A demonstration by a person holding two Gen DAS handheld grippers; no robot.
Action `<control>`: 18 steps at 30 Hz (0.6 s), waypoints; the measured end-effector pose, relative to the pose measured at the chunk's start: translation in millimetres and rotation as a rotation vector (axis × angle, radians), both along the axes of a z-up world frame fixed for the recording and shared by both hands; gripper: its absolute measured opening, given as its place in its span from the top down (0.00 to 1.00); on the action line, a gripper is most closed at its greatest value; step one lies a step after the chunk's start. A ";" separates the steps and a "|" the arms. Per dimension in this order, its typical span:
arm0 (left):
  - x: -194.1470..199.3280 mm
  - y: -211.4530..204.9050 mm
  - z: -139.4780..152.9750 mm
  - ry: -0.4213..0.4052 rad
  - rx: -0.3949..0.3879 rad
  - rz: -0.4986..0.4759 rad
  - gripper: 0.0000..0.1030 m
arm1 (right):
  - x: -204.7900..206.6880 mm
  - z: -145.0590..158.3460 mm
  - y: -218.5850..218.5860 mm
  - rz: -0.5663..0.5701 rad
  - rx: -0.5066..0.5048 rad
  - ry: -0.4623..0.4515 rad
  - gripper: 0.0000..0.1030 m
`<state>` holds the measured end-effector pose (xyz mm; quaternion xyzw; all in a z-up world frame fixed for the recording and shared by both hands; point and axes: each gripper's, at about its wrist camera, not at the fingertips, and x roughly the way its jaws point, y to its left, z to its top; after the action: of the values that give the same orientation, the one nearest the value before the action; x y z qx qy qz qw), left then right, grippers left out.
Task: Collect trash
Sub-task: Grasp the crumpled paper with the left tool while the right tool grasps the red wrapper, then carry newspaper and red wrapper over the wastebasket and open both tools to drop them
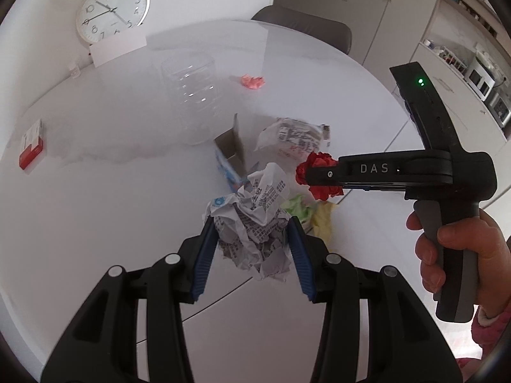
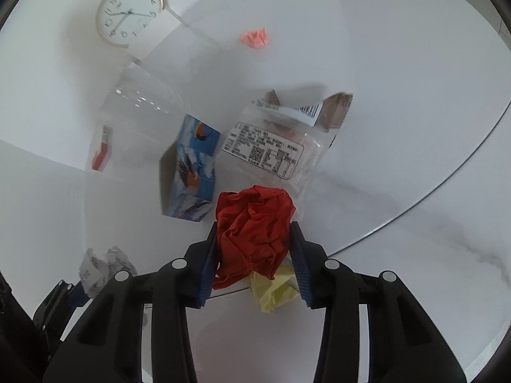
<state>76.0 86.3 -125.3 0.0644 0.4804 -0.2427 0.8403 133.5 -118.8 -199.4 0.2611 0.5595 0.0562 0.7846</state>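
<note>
My left gripper [image 1: 252,233] is shut on a crumpled printed paper ball [image 1: 255,223], held above the white table [image 1: 95,207]. My right gripper [image 2: 254,239] is shut on a crumpled red paper ball [image 2: 254,223]; it also shows in the left wrist view [image 1: 314,175]. Below lie a yellow paper wad [image 2: 271,287], a green wad [image 1: 298,209], a blue bird-print carton [image 2: 194,166], a clear labelled plastic bag [image 2: 274,146] and a pink wad [image 2: 255,39]. A clear plastic container [image 1: 193,99] stands behind the carton.
A white wall clock [image 1: 112,9] leans at the table's far edge behind a white card [image 1: 118,49]. A small red-and-white box [image 1: 31,146] lies at the left. A grey chair [image 1: 306,28] stands beyond the table. Shelves stand at the right.
</note>
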 end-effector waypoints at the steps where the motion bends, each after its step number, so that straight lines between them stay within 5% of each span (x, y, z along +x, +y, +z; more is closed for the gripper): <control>1: -1.8 -2.9 1.5 -0.002 0.000 -0.007 0.57 | -5.8 6.0 -3.9 -0.004 0.000 -0.015 0.59; 6: -28.2 -38.9 14.3 -0.014 -0.010 -0.111 0.57 | -50.8 38.6 -35.0 -0.020 -0.058 -0.075 0.59; 11: -65.2 -89.1 23.4 0.011 -0.060 -0.267 0.57 | -138.1 63.2 -85.8 -0.084 -0.204 -0.077 0.59; 18: -124.8 -174.1 27.1 0.020 -0.066 -0.480 0.57 | -267.2 34.5 -170.2 -0.284 -0.281 0.067 0.59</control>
<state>-48.7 -87.8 -98.2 0.1470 0.4516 -0.4517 0.7553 -133.7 -289.1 -164.9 0.2272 0.5451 -0.1423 0.7943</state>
